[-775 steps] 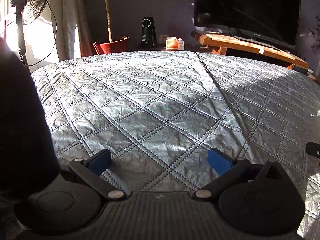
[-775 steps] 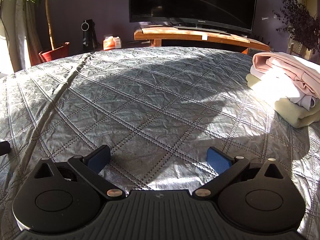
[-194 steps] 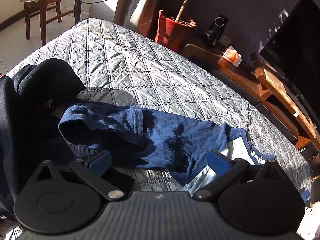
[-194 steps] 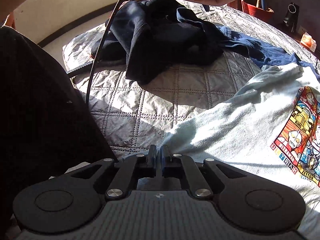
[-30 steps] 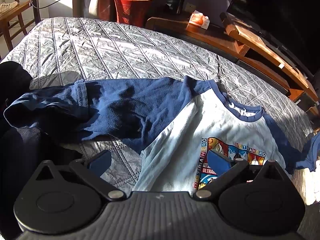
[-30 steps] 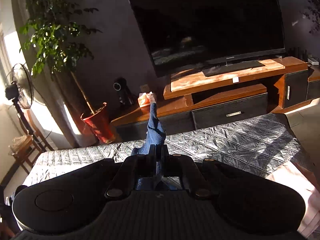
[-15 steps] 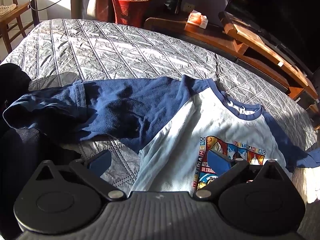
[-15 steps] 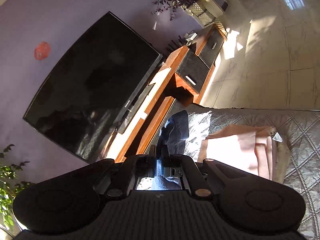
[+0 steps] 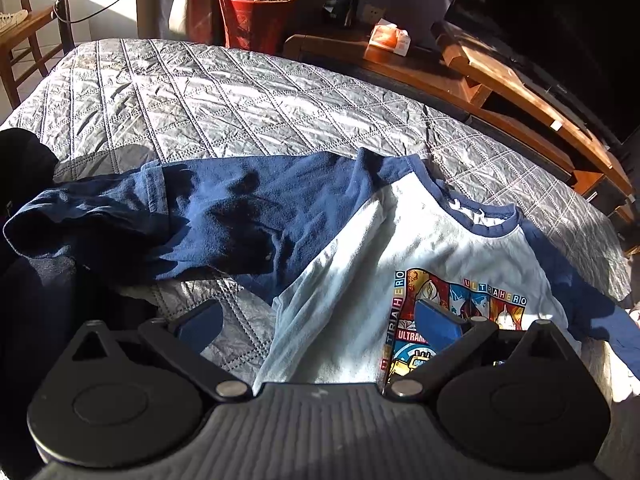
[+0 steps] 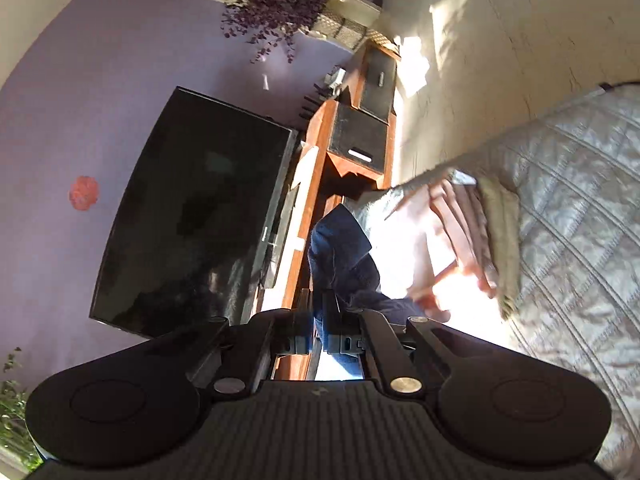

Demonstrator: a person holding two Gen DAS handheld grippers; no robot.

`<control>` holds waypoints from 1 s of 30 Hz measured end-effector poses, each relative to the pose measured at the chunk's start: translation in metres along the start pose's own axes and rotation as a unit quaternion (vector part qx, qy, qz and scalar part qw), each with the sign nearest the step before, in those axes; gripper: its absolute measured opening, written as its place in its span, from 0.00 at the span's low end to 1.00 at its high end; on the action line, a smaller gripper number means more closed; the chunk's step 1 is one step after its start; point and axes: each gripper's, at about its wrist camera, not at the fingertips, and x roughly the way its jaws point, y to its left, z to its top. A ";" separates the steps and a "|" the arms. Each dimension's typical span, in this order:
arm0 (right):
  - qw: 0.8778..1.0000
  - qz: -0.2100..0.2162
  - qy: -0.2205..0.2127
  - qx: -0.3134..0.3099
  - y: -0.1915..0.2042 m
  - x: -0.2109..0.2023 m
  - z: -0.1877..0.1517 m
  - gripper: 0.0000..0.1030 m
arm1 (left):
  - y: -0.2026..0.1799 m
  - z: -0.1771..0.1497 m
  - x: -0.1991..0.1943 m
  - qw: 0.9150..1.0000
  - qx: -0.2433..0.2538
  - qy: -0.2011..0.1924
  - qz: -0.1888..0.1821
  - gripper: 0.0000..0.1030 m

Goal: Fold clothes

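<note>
My right tool (image 10: 318, 312) pinches the navy sleeve (image 10: 340, 252), stretching it flat for folding; my left tool (image 9: 320, 322) hangs wide open over the raglan T-shirt (image 9: 360, 248) spread on the bed (image 9: 240, 104).

Each hand-held gripper is built of matt black plastic. The left gripper (image 9: 316, 322) has a wide ribbed grip plate across the bottom, flanked by two rounded housings, each with a shallow circular recess. Two flat black link arms run forward from silver rivets near the plate's corners, with smaller silver pins farther out beside triangular cut-outs. Its fingers (image 9: 436, 316) end in blue rectangular pads. The right gripper (image 10: 318, 308) has the same ribbed plate, round housings and metal rivets, one silver and one brass-coloured, and a small pale mark at the plate's upper edge.
</note>
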 end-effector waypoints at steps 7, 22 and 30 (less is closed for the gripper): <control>0.993 0.012 0.120 0.012 -0.016 -0.044 -0.104 0.09 | -0.003 -0.002 -0.001 1.000 0.006 0.000 -0.001 0.99; 0.853 0.068 0.232 -0.462 0.063 -0.026 -0.174 0.72 | 0.013 0.005 -0.008 1.000 -0.015 -0.006 -0.006 0.99; 0.702 -0.052 0.188 -0.685 0.039 0.079 -0.165 0.47 | 0.007 0.004 -0.004 1.000 -0.009 -0.003 -0.005 0.99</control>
